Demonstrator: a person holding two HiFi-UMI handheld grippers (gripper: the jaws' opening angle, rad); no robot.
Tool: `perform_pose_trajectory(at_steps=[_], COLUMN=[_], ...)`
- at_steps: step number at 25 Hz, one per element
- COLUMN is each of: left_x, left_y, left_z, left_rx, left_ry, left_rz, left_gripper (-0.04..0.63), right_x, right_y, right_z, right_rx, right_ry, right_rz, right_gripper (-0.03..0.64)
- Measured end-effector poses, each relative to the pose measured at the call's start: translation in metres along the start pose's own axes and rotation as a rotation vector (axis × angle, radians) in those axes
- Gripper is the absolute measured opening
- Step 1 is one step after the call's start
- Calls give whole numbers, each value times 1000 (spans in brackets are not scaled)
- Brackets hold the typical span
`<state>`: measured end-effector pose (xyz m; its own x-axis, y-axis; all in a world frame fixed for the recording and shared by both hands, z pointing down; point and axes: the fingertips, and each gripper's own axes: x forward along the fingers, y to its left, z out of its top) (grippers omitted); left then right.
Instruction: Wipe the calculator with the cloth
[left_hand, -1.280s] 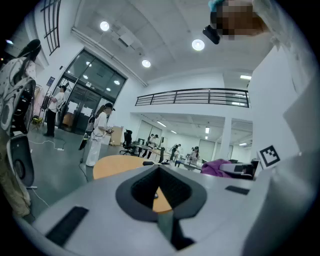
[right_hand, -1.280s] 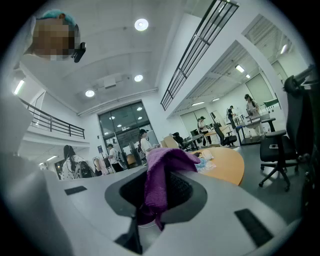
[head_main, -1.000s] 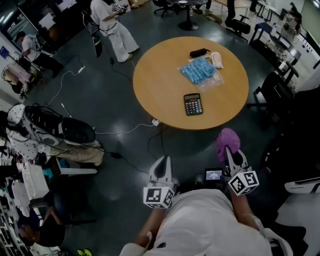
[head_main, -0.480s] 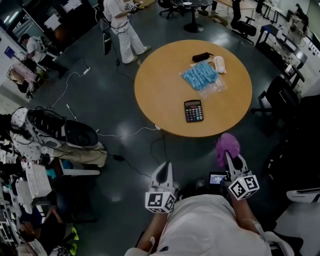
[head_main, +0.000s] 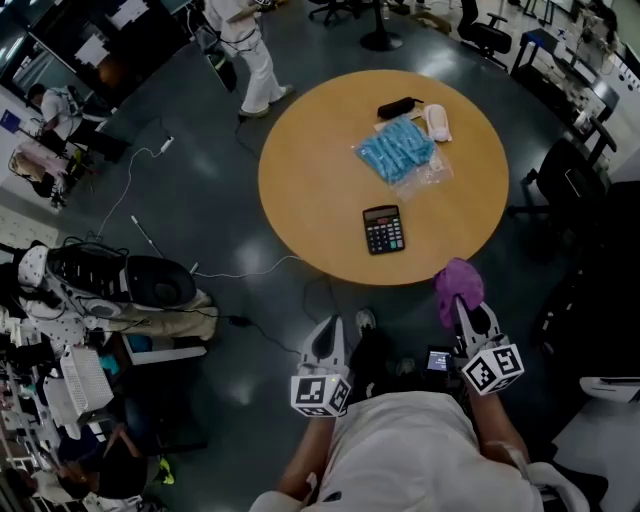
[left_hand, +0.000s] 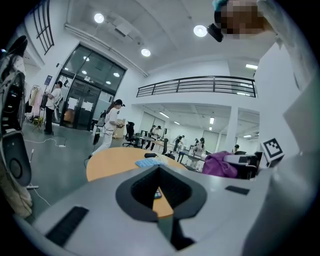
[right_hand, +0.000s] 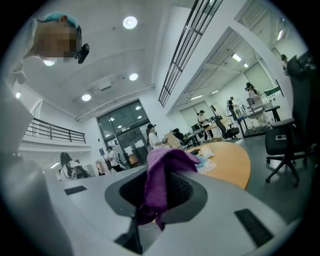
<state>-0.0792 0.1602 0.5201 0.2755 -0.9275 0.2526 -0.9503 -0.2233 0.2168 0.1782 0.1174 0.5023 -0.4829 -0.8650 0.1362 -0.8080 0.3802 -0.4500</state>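
Purple cloth (head_main: 457, 283) pinched in right gripper (head_main: 462, 308); left gripper (head_main: 328, 328) closed, empty. Calculator (head_main: 384, 229) on table (head_main: 300, 170), well apart: approach or after-wipe retreat. Wiping needs cloth-to-calculator contact.

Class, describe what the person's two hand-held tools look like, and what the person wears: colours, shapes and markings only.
The left tool and right tool match: pale grey-white bodies tapering to pointed tips, each carrying a white cube printed with black square markers. Seen close, each body has a dark-rimmed opening and black rectangular patches. The person wears a light-coloured top.
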Motion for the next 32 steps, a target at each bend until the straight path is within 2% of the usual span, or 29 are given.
perform_pose_trajectory(at_steps=[9, 14, 17, 19, 22, 26, 29, 32], left_x=[132, 200, 247, 282, 333, 380, 399, 396], left_y=[48, 63, 68, 67, 60, 40, 43, 42], left_z=[22, 12, -6, -24, -65, -109, -143, -171], left_rx=[-2, 81, 100, 146, 283, 442, 563, 557], left_ry=[44, 136, 218, 299, 500, 748, 897, 1048], left_rz=[-153, -239, -314, -388, -531, -750, -855, -953], left_gripper=[8, 8, 8, 26, 137, 141, 143, 143], right_x=[86, 122, 137, 145, 153, 159, 160, 158], right_y=[-15, -23, -32, -41, -56, -79, -89, -98], right_z=[10, 29, 37, 38, 34, 26, 22, 19], right_rx=[18, 20, 1, 15, 39, 55, 72, 90], right_ry=[-9, -25, -7, 12, 51, 109, 126, 133], right_rz=[-93, -126, -123, -115, -100, -99, -110, -125], right_gripper=[77, 77, 77, 77, 77, 77, 77, 77])
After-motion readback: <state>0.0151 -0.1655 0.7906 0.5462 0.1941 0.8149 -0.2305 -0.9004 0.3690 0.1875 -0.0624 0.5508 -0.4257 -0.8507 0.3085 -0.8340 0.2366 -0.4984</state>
